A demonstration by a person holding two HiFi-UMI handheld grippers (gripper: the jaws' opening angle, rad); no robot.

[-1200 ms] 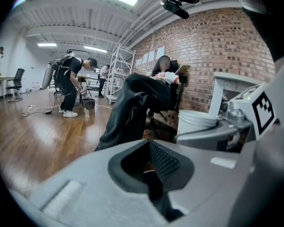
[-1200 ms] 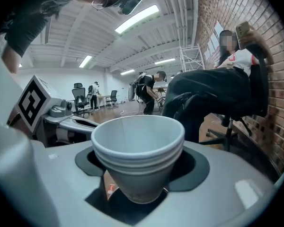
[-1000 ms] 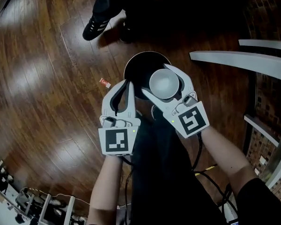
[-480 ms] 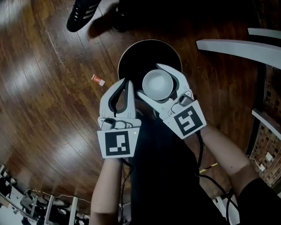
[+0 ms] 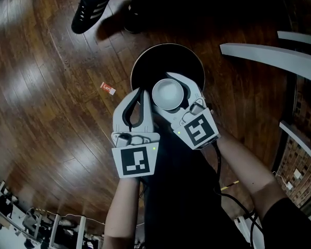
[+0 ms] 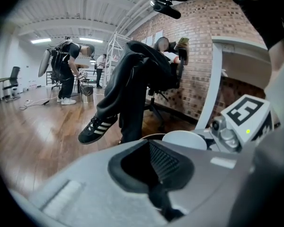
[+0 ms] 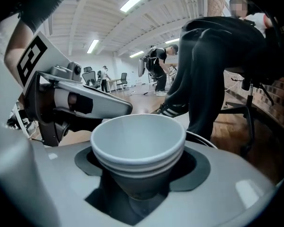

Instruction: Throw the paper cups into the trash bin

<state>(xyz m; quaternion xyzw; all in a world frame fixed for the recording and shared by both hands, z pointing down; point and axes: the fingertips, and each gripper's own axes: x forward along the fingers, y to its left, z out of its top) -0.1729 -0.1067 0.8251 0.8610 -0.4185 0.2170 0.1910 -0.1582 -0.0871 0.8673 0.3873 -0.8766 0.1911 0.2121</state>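
Centre: right gripper (image 5: 165,90) clamps one nested stack of paper cups (image 7: 138,141), three rims visible, above one trash bin (image 5: 168,61); left gripper (image 5: 140,95) beside it, closed, empty

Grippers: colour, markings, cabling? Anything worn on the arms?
The left gripper and right gripper are both light grey plastic with curved jaws, black ribbed pads and a cube of black-and-white square markers with a green light. A black cable runs from the right one. Forearms bare; black short sleeve.
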